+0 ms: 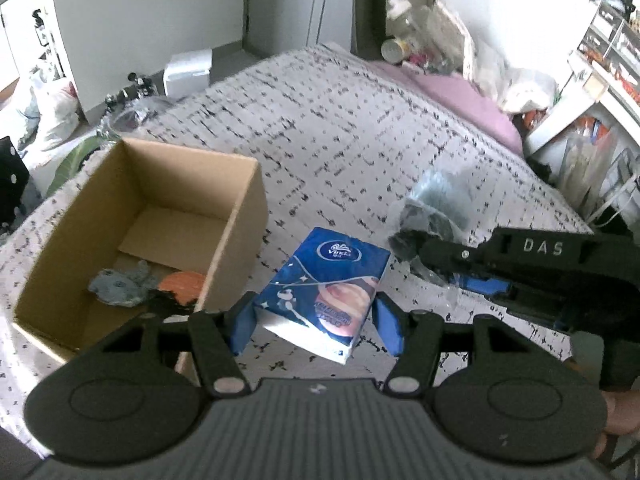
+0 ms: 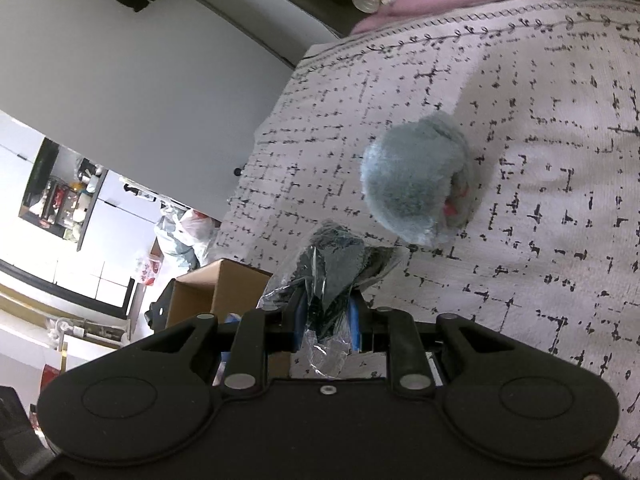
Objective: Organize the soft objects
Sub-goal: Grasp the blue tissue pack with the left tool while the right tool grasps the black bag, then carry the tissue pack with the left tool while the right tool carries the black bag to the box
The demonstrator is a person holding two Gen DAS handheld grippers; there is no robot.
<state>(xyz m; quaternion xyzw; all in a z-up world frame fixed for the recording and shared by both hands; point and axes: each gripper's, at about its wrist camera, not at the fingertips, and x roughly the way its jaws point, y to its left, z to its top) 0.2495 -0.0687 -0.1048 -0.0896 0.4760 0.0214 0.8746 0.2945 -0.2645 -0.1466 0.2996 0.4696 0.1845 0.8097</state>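
Note:
A blue Vinda tissue pack [image 1: 328, 286] sits between the fingers of my left gripper [image 1: 316, 326], which is shut on it just above the patterned bedspread [image 1: 340, 128]. An open cardboard box [image 1: 132, 236] lies to the left with a grey cloth [image 1: 120, 286] and an orange item [image 1: 180, 286] inside. My right gripper [image 2: 326, 318] is shut on a clear plastic bag of dark fabric [image 2: 332, 268]; the bag also shows in the left wrist view [image 1: 432, 216]. A grey fluffy toy [image 2: 416, 178] lies on the bed beyond it.
A pink pillow [image 1: 460, 96] and bottles and clutter [image 1: 420, 36] lie at the bed's far end. Shelves [image 1: 600, 60] stand at the right. Bags [image 1: 44, 108] lie on the floor at the left. The box edge shows in the right wrist view [image 2: 216, 292].

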